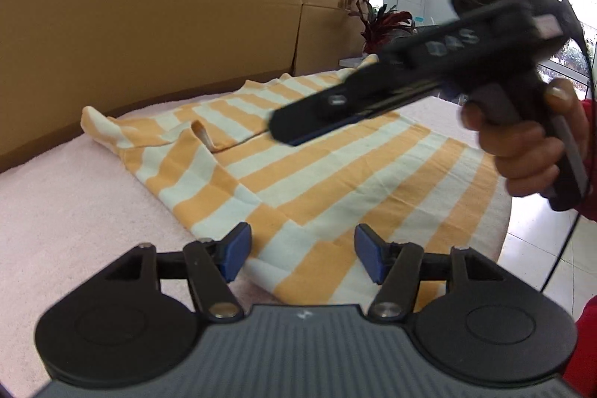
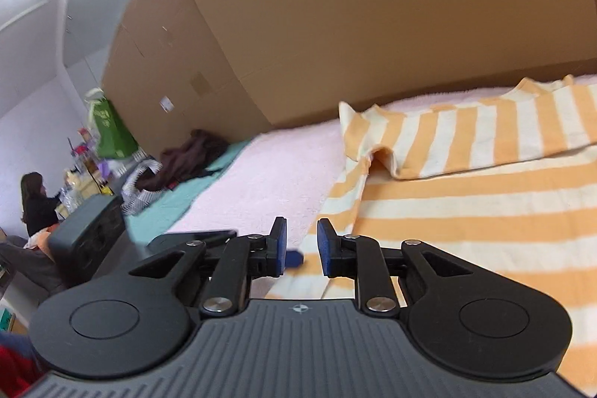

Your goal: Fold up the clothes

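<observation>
An orange-and-white striped shirt (image 1: 335,174) lies flat on a pink towel-covered table (image 1: 74,196), with one side folded over the body and a sleeve bunched at the far left. My left gripper (image 1: 302,250) is open and empty, just above the shirt's near hem. My right gripper (image 2: 301,245) is partly open with a narrow gap and holds nothing, hovering over the shirt's (image 2: 466,211) left edge. In the left wrist view the right gripper (image 1: 287,133) is blurred, held by a hand above the middle of the shirt.
Large cardboard boxes (image 1: 149,6) stand close behind the table. A teal cloth with dark clothes (image 2: 194,155) lies past the table's left end. The table's right edge (image 1: 503,211) drops to a tiled floor. A person (image 2: 35,204) sits far left.
</observation>
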{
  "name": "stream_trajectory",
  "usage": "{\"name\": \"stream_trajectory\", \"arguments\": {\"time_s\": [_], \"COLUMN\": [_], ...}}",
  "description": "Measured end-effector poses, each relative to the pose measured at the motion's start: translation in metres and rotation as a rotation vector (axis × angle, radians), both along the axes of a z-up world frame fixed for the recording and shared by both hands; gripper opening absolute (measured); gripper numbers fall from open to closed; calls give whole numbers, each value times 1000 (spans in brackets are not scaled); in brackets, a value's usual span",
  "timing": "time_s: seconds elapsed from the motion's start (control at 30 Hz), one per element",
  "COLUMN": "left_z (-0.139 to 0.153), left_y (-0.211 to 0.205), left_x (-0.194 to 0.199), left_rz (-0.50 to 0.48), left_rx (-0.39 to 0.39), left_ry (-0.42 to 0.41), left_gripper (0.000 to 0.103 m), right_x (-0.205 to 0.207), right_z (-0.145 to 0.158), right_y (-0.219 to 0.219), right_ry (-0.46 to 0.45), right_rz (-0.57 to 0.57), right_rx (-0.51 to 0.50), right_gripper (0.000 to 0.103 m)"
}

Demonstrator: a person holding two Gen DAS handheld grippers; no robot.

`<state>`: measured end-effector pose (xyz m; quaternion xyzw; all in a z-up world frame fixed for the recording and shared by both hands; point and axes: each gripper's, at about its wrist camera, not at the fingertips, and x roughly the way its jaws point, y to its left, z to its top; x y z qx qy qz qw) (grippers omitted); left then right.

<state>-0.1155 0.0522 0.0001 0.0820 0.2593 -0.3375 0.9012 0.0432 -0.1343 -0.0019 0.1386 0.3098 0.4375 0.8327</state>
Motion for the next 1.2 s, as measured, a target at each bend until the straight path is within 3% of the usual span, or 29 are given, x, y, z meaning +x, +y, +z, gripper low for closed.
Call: {"name": "stream_trajectory", "arguments": {"time_s": [0.07, 0.2, 0.33, 0.43, 0.53, 0.57, 0.6, 0.63, 0.7, 0.8, 0.93, 1.0, 1.07, 1.2], "left_z": [-1, -1, -1, -2, -1, -1, -2, -1, -1, -2, -2, -3, -3, -3], "left_y": [0, -1, -5, -3, 0, 0, 1, 1, 2, 7, 7, 6, 5, 5], "left_x": [4, 4, 0, 3, 7, 7, 8, 8, 7, 9, 11, 11, 12, 16], "left_rz": [-1, 16, 18, 9, -2, 0, 2, 5, 16, 20, 9, 2, 0, 6], "left_rx": [-4, -3, 23, 11, -7, -10, -12, -14, -14, -24, -29, -25, -20, -15], "left_ry": [21, 30, 8, 19, 40, 42, 45, 46, 46, 54, 65, 67, 69, 68], "left_gripper": [63, 70, 70, 71, 75, 76, 76, 76, 76, 79, 83, 85, 86, 86], "right_x": [22, 65, 103, 97, 94, 93, 92, 91, 92, 81, 81, 85, 92, 108], "right_z": [-5, -16, -25, -21, -26, -28, -29, -31, -27, -6, 12, 16, 14, -5], "right_y": [15, 44, 60, 55, 59, 61, 62, 64, 45, -3, -110, -162, -201, -238], "right_ry": [41, 122, 202, 225, 227, 228, 228, 229, 254, 123, 78, 50, 77, 257], "right_rz": [-25, -75, -147, -89, -92, -94, -96, -98, -148, -310, -595, -755, -812, -741], "right_rx": [-15, -46, -50, 23, -2, -12, -22, -32, 9, -11, -47, -117, -138, 45], "right_gripper": [26, 24, 1, 16, 18, 13, 0, 0, 0, 16, 21, 26, 27, 27]}}
